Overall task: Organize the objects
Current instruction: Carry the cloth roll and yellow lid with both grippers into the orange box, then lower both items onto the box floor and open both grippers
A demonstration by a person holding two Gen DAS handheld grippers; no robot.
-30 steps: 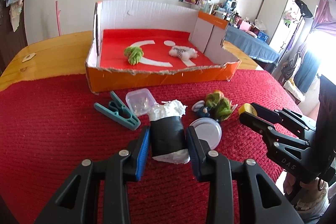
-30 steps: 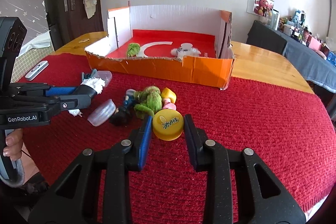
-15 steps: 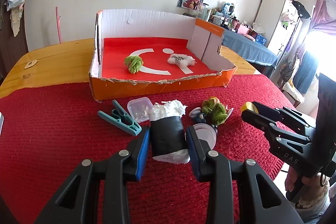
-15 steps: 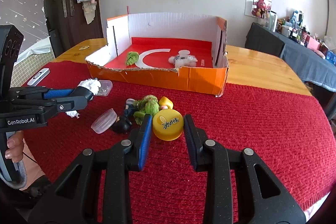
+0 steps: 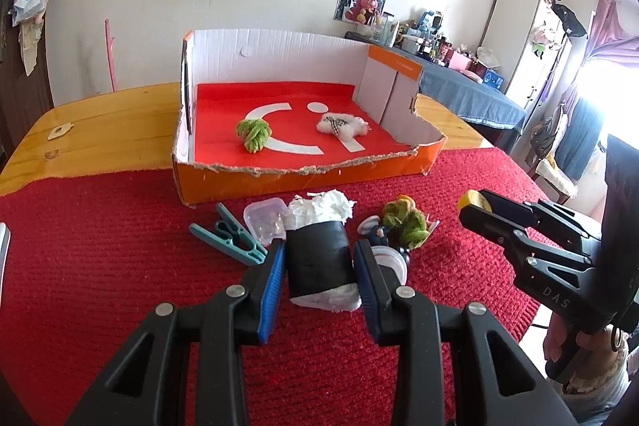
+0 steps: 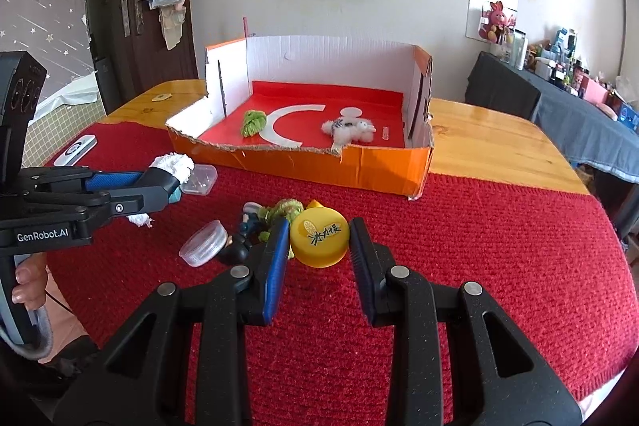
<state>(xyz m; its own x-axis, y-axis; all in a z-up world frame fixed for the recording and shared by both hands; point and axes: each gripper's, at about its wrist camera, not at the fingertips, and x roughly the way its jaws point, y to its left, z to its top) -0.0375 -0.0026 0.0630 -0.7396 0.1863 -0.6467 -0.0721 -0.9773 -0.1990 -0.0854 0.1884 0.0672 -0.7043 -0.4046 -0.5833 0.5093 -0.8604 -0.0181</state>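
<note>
My left gripper is shut on a black-wrapped roll with white paper sticking out both ends, held above the red cloth. My right gripper is shut on a yellow cap and also shows at the right of the left wrist view. Behind them an orange cardboard box with a red floor holds a green knotted toy and a white fluffy toy. A small pile with a green toy lies on the cloth between the grippers.
On the red cloth lie a teal clothespin, a small clear box and a clear round lid. A remote-like device sits at the cloth's left edge. Wooden tabletop shows around the box.
Both grippers have lifted slightly with their loads, so the box and pile sit lower in view. Their grips are unchanged.
</note>
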